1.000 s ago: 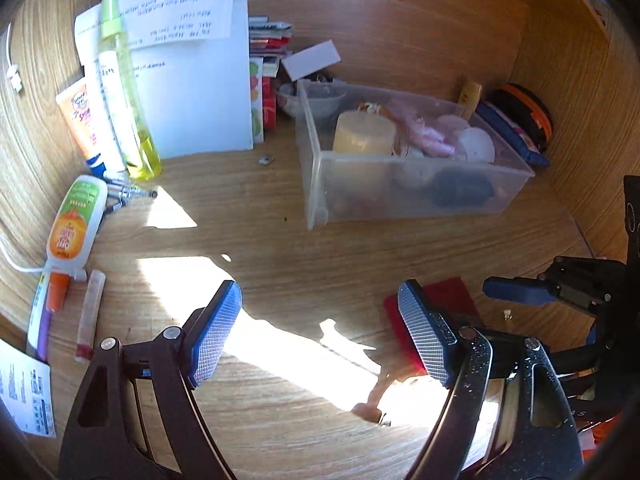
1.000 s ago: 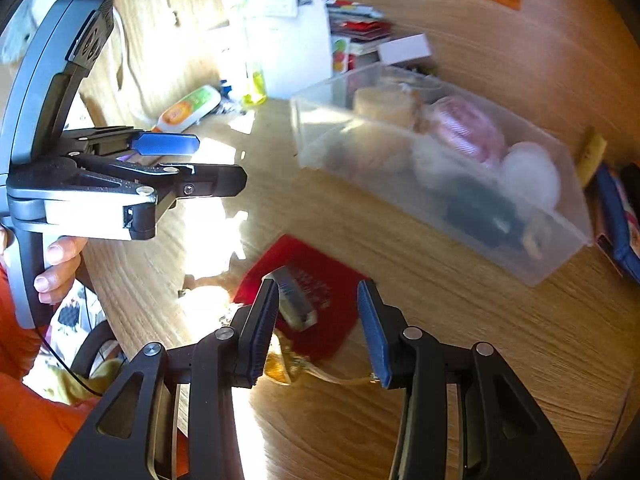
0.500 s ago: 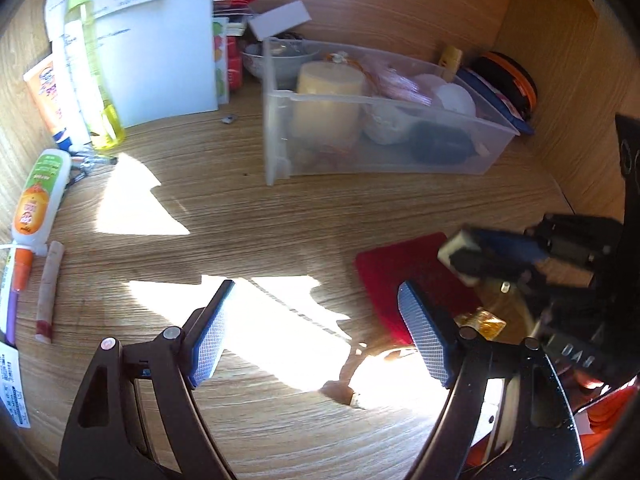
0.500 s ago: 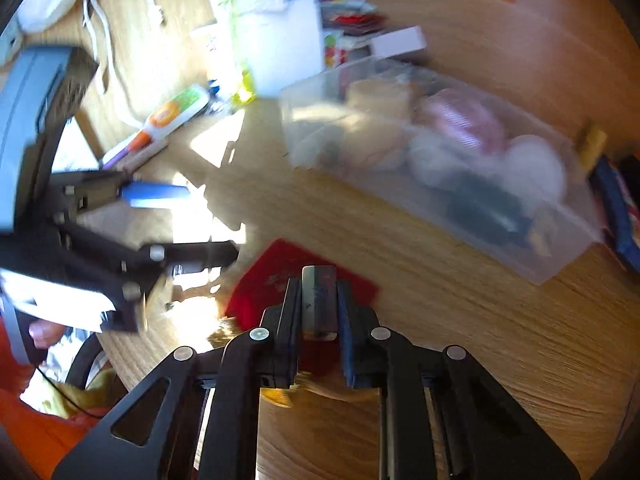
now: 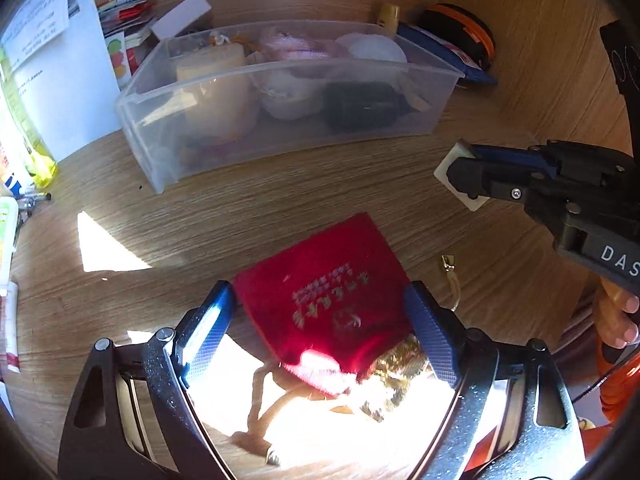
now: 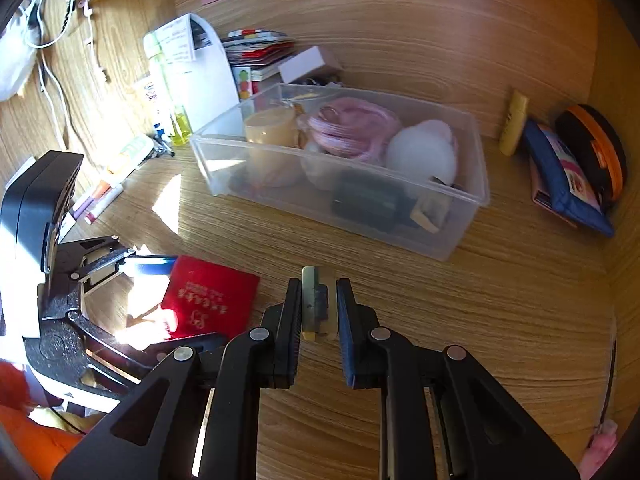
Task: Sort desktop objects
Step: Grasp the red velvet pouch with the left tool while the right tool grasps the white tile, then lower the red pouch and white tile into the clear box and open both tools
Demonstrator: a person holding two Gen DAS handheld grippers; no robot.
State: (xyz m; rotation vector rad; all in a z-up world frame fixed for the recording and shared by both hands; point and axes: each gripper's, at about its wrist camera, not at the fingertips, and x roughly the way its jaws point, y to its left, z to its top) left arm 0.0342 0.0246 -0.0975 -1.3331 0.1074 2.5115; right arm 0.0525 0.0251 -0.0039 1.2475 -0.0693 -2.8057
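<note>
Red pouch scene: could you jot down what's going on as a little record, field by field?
surface: wooden desk
red pouch: flat on the desk, between the open fingers of the left gripper
right gripper: shut on a small flat block, held above the desk
clear bin: behind the pouch, holding a cream cup, pink cord and a black item

Wooden desk [image 6: 500,312], wood-panelled wall [image 6: 460,40], sunlight patches
</note>
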